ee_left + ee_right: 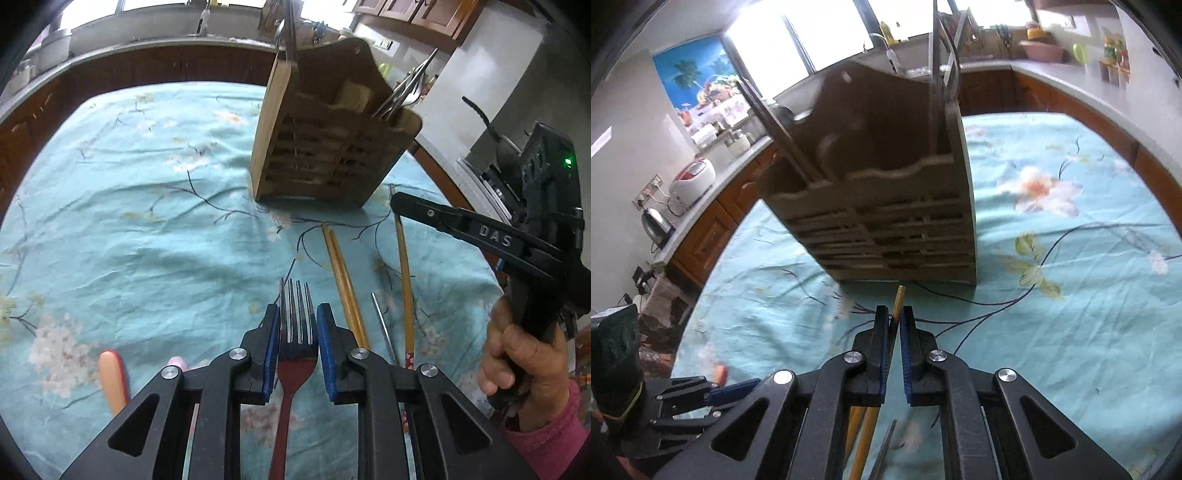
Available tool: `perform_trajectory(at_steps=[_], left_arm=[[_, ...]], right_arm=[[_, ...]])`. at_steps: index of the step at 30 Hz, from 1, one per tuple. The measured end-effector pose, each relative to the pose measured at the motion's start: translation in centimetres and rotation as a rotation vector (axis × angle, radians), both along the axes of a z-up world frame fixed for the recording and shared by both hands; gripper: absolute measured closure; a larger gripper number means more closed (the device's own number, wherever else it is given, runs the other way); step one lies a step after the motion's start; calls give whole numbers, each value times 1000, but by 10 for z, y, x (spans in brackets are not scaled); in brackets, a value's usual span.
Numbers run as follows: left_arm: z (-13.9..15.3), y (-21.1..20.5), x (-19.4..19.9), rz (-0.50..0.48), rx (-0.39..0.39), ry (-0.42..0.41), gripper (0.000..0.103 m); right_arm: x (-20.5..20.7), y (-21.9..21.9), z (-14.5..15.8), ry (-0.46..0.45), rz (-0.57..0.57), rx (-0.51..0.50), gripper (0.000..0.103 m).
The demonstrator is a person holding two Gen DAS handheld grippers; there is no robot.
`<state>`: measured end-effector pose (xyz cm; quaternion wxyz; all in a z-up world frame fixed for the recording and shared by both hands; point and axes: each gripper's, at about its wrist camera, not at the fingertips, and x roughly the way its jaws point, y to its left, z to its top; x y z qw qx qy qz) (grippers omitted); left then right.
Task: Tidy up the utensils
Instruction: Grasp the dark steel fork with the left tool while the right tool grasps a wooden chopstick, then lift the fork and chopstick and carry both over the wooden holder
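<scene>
While forks (pixel 400 96) stand in the wooden caddy (pixel 328 147), left gripper (pixel 298 325) clamps a fork (pixel 297 314), right gripper (pixel 894 317) a chopstick (pixel 898 295).

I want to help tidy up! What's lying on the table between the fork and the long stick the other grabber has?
In the left wrist view, a chopstick pair and a thin metal rod lie between the fork and the held chopstick.

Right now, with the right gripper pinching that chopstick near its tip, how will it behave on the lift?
The chopstick looks thin, stiff and light. Held near one end in the right gripper, it may pivot or droop. Its smooth, round surface could slip through the pads.
</scene>
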<state>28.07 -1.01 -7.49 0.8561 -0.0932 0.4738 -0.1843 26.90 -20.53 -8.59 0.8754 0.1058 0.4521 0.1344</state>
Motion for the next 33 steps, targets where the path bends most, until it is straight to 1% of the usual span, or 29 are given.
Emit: perform_trajectory(at_steps=[4,7,9,10,13,15,19,22,28,33], left_arm=[[18,10,-16,26,-29,-37,86],[32,18,-28,44,-49,-76,87],[41,24,-37,54,-64,-100,90],[46,27,-41,60,-74,-111,102],[56,33,-55,66,-89,-133,101],[58,35,-61,65,-88,-147,101],[64,37,-70,70,-111,-157,102],[73,40,-75,85,-124,-188,103],[97,53,-84,124,-182,-268,103],[111,63,-83,158,-227,-317,103]], right_arm=[[-13,-9,23,-37,4,14,97],[-25,-6,36,-68,2,18,98],[-32,-5,45,-89,0,23,98],[-34,-4,48,-97,-1,24,98],[-43,-4,60,-125,-1,27,98],[-47,-5,66,-139,1,29,98],[-55,-4,76,-162,7,28,98],[-60,-5,83,-181,5,32,98],[-68,-11,103,-234,-19,44,98],[-68,-17,115,-275,-38,48,98]])
